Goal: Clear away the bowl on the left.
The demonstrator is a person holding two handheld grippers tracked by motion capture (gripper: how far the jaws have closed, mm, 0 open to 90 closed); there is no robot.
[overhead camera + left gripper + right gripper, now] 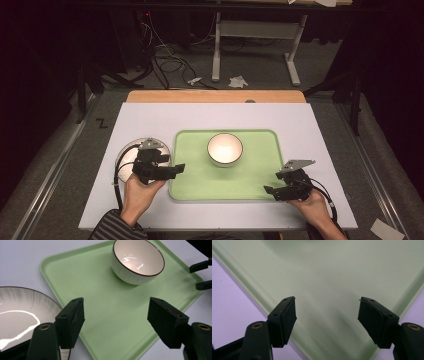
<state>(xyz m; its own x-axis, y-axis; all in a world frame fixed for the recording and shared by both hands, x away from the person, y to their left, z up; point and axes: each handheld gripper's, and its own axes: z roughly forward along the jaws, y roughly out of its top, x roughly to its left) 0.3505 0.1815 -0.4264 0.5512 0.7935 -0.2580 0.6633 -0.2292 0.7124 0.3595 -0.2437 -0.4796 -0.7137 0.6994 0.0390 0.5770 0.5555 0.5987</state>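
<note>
Dim room, grey floor (55, 165) with loose cables (167, 62) and white table legs (216, 50) behind. White tabletop (150, 120) holds a pale green rectangular plastic tray (250, 175); a white ceramic bowl with dark rim (225, 149) sits on it, far centre. Round white plate (127, 152) just left of tray. Left gripper (116, 315) over tray's left edge, jaws wide apart, empty. Right gripper (327, 315) at tray's near right corner, jaws wide, empty.
</note>
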